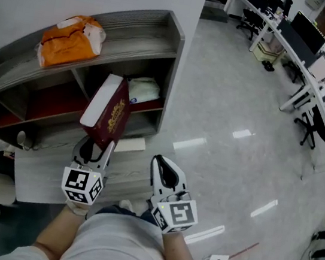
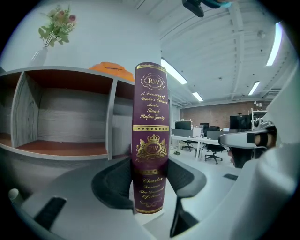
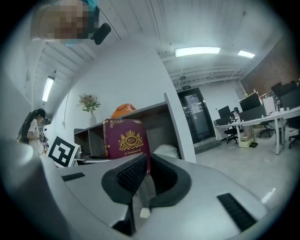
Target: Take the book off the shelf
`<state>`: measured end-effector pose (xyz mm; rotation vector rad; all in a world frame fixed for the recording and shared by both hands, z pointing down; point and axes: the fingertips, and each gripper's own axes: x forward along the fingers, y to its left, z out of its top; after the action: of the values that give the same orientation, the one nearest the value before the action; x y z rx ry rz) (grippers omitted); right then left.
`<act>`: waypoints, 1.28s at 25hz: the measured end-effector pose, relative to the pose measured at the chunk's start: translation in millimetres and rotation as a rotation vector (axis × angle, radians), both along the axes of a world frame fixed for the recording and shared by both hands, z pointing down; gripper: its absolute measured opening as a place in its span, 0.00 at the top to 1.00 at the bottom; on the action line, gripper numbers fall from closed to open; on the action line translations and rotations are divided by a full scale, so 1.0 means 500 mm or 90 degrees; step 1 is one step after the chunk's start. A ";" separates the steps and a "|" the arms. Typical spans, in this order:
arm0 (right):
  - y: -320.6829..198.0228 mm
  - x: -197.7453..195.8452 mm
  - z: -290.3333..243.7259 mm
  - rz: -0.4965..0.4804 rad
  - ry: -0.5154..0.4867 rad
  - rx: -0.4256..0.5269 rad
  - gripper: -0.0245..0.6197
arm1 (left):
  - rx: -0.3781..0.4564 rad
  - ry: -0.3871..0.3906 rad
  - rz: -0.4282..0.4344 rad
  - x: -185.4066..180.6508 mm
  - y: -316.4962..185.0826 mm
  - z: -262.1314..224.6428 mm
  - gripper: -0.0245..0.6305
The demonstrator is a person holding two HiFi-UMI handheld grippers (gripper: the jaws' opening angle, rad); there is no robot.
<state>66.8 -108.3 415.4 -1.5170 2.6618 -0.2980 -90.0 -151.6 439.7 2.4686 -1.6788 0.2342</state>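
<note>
left gripper (image 1: 95, 146) fingers (image 2: 115, 183) pinching book (image 2: 151, 140) by spine's lower end, holding it in front of grey shelf (image 1: 174, 43), right gripper (image 1: 165, 169) fingers (image 3: 129, 176) sitting pressed together, empty, glossy floor (image 1: 232, 106), office desks (image 1: 301, 50) lining far side

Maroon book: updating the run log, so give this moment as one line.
maroon book: out of shelf | left tongs: shut on maroon book | right tongs: shut, empty
</note>
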 end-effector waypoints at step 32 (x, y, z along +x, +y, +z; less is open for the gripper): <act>0.007 0.007 -0.035 0.045 0.024 0.034 0.92 | -0.089 0.159 0.266 0.085 0.061 -0.025 0.63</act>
<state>70.1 -104.7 397.9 -1.6122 2.6143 -0.1936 -47.6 -121.0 427.3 2.5867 -1.0087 0.0783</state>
